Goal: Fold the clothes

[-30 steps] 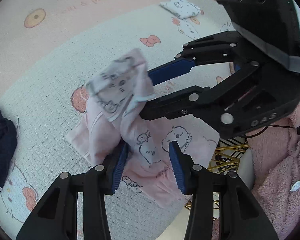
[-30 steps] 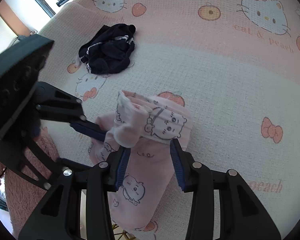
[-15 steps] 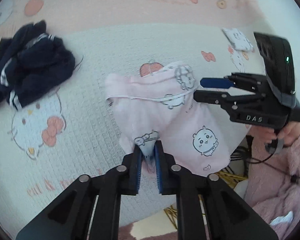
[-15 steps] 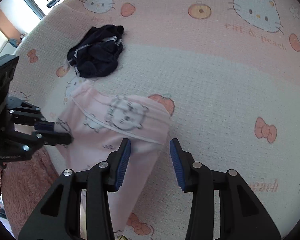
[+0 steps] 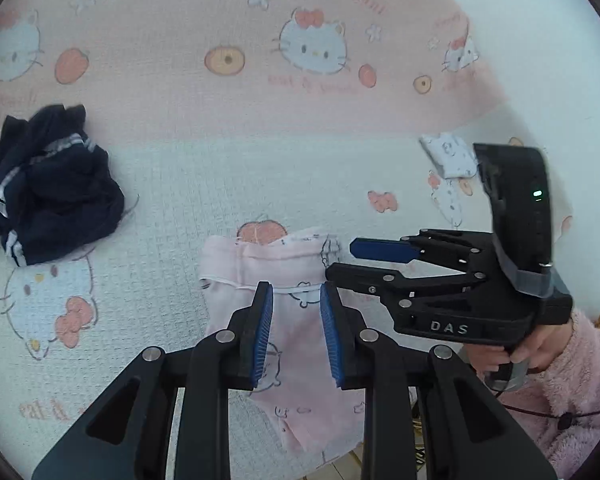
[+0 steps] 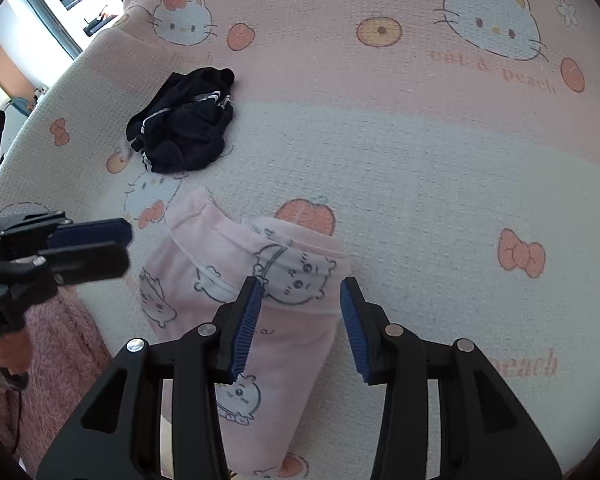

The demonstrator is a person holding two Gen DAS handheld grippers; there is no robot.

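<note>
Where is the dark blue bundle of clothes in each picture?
Left wrist view: the navy garment lies crumpled at the far left, on the blanket.
Right wrist view: the same garment sits upper left of centre.
Shared landmark: the pink printed garment, nearer the camera in both.

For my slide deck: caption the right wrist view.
Open right gripper hovers over the folded pink garment on the cartoon-cat blanket, dark clothes crumpled beyond.

Pink garment (image 5: 300, 344), cartoon-animal print; navy garment (image 5: 48, 196), white stripes; pink-white bedspread (image 5: 204, 128), cat-and-peach pattern.
</note>
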